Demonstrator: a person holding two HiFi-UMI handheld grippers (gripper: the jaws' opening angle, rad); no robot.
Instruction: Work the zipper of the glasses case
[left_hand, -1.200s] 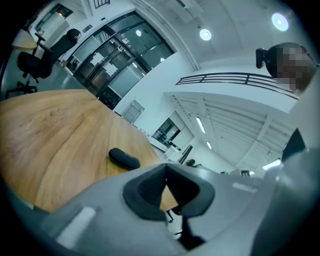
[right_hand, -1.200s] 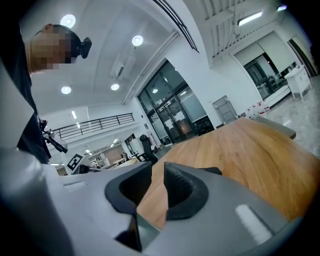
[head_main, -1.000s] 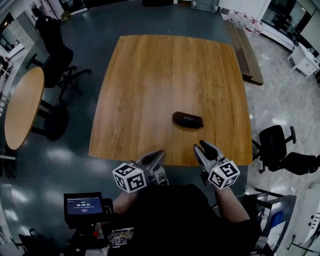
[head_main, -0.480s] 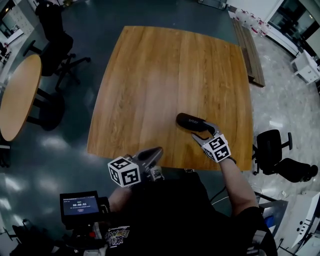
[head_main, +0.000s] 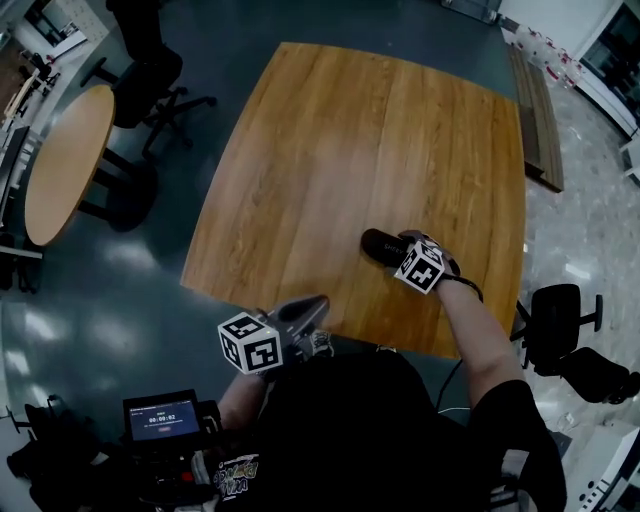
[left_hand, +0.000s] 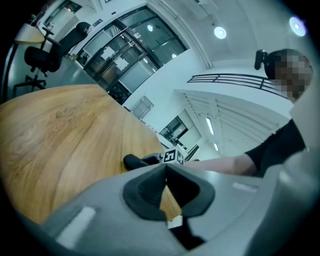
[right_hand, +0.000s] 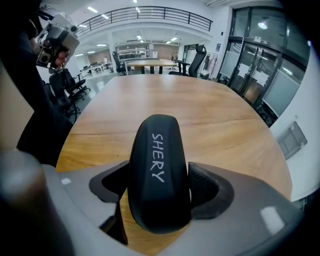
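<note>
A black glasses case (head_main: 378, 244) with white lettering lies near the front right of the square wooden table (head_main: 350, 130). My right gripper (head_main: 402, 250) reaches over its right end. In the right gripper view the case (right_hand: 157, 165) lies lengthwise between the jaws of the right gripper (right_hand: 159, 186), which are opening; a gap shows beside the left pad (right_hand: 112, 185). My left gripper (head_main: 318, 304) hovers shut and empty at the table's front edge. The left gripper view shows its shut tips (left_hand: 165, 169), with the case (left_hand: 133, 161) small beyond them.
A round wooden table (head_main: 65, 160) and dark office chairs (head_main: 150, 60) stand at the left on the blue floor. Another chair (head_main: 565, 325) sits at the right. A small screen (head_main: 160, 417) hangs at the person's lower left.
My right gripper moved forward from the table's front edge onto the glasses case, and its jaws widened around it. The left gripper stayed shut in about the same place.
</note>
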